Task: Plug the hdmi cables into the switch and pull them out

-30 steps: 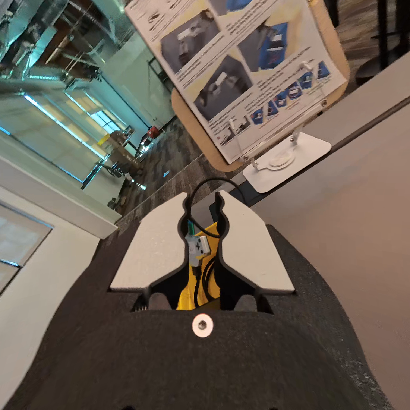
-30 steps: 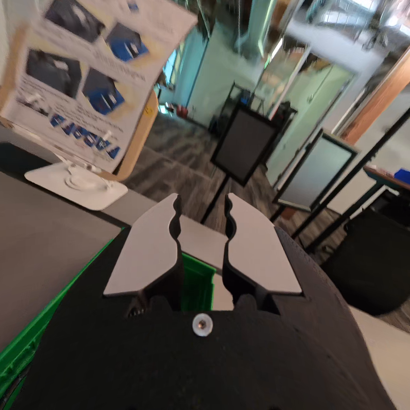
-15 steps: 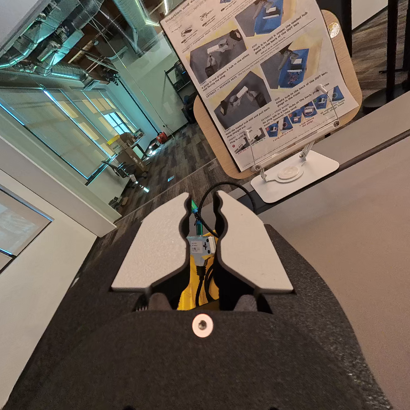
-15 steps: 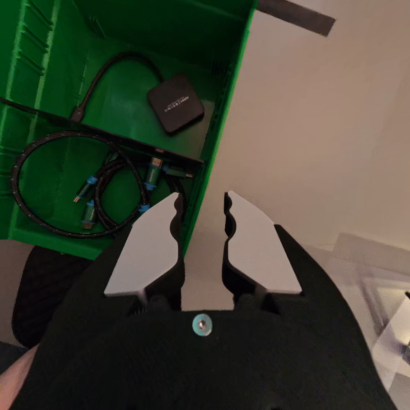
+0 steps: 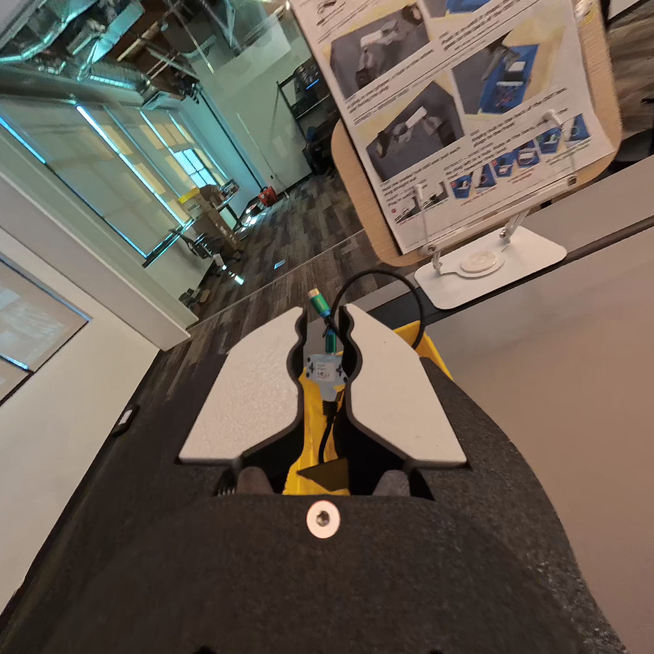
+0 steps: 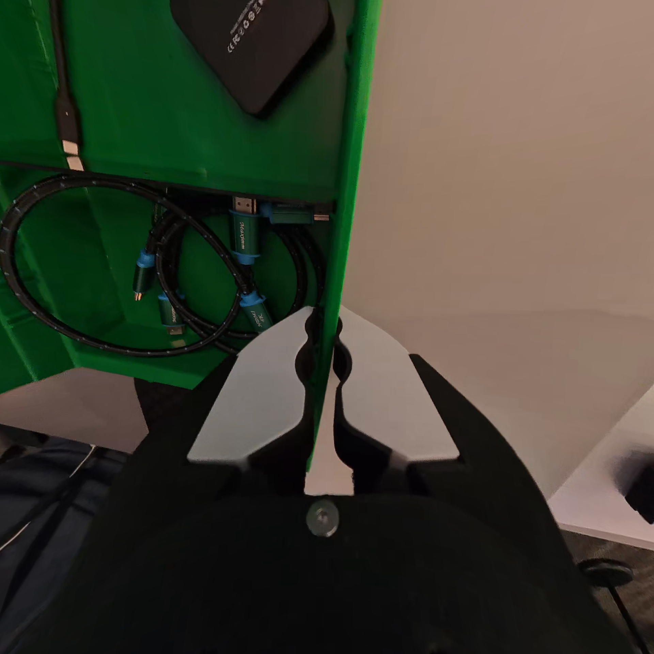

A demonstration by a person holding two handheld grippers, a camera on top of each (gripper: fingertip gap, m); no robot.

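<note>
1. Our left gripper [image 5: 323, 318] is closed on a small switch [image 5: 325, 370] with a green plug [image 5: 330, 341] in it; the loose cable can drag it out.
2. Our right gripper [image 6: 322, 318] pinches the green bin wall [image 6: 348, 212], so the bin may tip and spill the HDMI cables [image 6: 244, 237] lying inside.

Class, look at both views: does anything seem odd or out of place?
Yes. The right gripper straddles the green bin wall rather than a cable. The left gripper holds a small switch with one cable plugged in.
</note>
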